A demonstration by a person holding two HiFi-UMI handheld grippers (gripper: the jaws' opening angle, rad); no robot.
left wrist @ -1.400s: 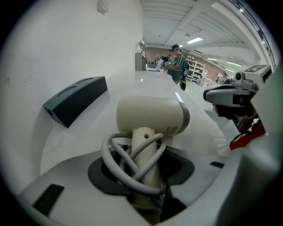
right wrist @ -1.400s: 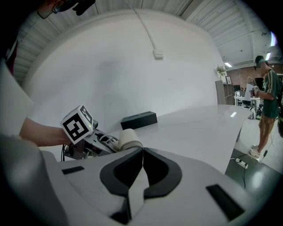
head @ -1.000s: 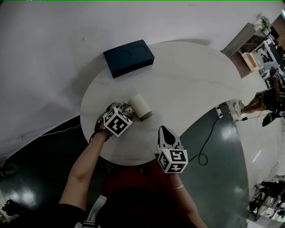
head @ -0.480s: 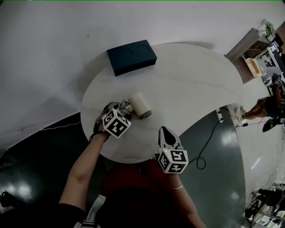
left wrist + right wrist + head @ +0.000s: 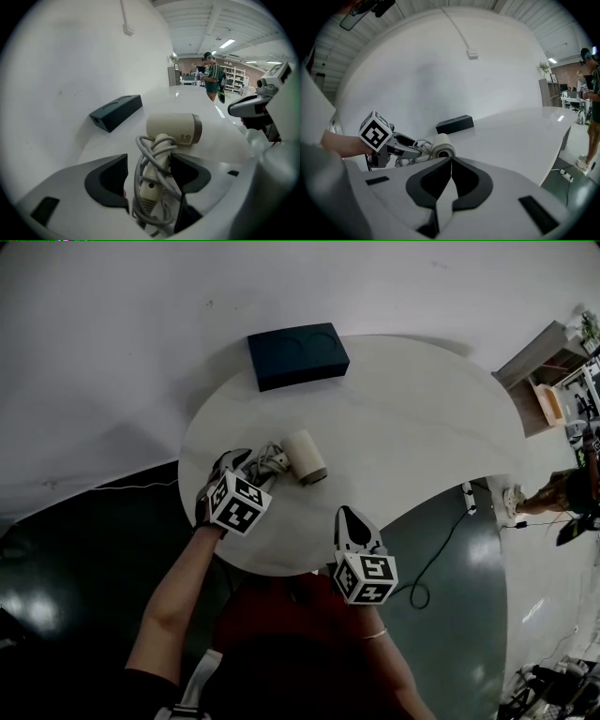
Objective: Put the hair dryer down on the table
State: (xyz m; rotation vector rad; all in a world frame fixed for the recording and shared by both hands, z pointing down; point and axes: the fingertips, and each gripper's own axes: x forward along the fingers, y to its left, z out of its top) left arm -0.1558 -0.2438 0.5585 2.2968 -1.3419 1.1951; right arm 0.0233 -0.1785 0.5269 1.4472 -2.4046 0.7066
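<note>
White round table (image 5: 403, 427) — dark box (image 5: 298, 355) lies beyond hair dryer (image 5: 305, 456), well apart.

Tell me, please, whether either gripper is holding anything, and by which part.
Nothing is held: the left gripper stands open around the handle of the dryer, not gripping it; the right gripper is shut, empty.

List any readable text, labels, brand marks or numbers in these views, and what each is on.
No words or numbers can be read in any view.
Dryer: small printed mark on the barrel, too small to read.
Left cube, right cube: black-and-white square markers only, no letters.
Box: no print visible.
</note>
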